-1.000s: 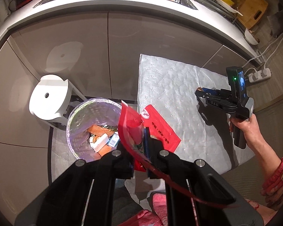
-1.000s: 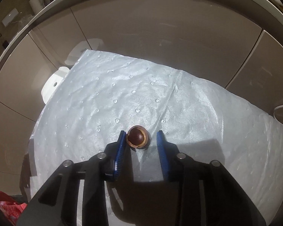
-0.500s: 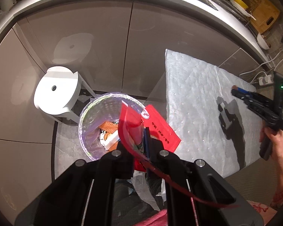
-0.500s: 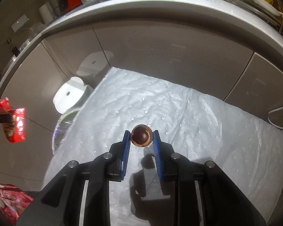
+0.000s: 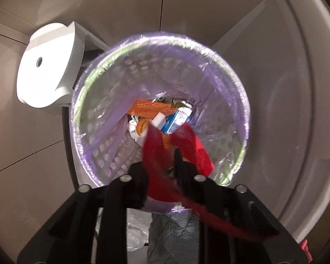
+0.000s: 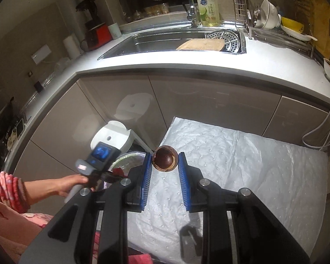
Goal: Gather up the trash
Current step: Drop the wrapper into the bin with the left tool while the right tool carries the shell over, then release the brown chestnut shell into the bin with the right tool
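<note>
Left wrist view: you are spreading the left claw (image 5: 162,165) apart, its jaws having just been opening, with the red wrapper (image 5: 178,151) loose between them, directly above the lined bin (image 5: 235,101).

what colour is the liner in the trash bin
Pale purple liner, best seen in the left wrist view.

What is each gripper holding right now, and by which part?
Right gripper: brown nut shell half, pinched across its rim. Left gripper, over the purple-lined bin: jaws have just been opening; crumpled red plastic wrapper lies loose between them.
</note>
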`<state>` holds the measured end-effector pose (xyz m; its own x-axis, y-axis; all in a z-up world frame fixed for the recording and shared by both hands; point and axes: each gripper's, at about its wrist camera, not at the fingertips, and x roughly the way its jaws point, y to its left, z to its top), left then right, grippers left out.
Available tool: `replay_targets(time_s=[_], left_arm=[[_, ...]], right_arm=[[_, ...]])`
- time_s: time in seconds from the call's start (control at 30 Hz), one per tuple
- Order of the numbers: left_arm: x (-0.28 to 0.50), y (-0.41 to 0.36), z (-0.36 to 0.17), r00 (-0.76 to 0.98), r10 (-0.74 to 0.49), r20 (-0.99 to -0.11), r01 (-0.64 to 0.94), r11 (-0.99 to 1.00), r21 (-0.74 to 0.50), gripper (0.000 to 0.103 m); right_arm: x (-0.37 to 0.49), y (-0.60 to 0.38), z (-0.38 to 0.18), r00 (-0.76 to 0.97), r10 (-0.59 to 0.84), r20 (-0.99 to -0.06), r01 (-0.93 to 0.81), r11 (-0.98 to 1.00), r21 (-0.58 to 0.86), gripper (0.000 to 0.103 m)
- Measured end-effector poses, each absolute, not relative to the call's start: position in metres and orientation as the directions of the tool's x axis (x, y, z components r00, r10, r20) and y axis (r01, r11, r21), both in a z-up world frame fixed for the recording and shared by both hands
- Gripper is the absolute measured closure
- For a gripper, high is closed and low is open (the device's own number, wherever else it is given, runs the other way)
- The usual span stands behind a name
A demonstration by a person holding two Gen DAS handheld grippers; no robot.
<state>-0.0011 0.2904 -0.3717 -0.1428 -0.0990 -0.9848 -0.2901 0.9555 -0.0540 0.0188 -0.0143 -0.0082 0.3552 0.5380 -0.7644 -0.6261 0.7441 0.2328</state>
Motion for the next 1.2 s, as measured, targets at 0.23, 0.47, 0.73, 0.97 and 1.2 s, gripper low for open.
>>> replay_targets(time_s=[0.23,0.47,0.73,0.97,1.2], left_arm=[[0.0,0.283,-0.408,-0.228,-0.07,-0.971,-0.234,0.972,-0.015,0.041],[-0.007,0.282,-0.343,-0.077,-0.085,-0.993,-0.241,0.968,-0.064,0.034],[-0.032,0.3,-0.198,0.178,-0.013,-0.984,-0.313,0.947,-0.07,0.024],[-0.068,0.318,-0.126,0.294,0.052,-0.954,-0.372,0.926,-0.064,0.02],[-0.092,0.332,-0.111,0.303,0.095,-0.948,-0.406,0.913,-0.039,0.02]], right_arm=[[0.004,-0.006,-0.006,0.353,0.525,-0.775,-0.599,0.763,0.244,0.078],[0.001,0.019,-0.019,0.296,0.547,-0.783,-0.634,0.726,0.267,0.078],[-0.001,0.075,-0.064,0.145,0.578,-0.803,-0.715,0.622,0.319,0.078],[-0.004,0.132,-0.123,0.001,0.539,-0.842,-0.764,0.544,0.347,0.078],[-0.011,0.187,-0.187,-0.099,0.441,-0.892,-0.801,0.496,0.334,0.078]])
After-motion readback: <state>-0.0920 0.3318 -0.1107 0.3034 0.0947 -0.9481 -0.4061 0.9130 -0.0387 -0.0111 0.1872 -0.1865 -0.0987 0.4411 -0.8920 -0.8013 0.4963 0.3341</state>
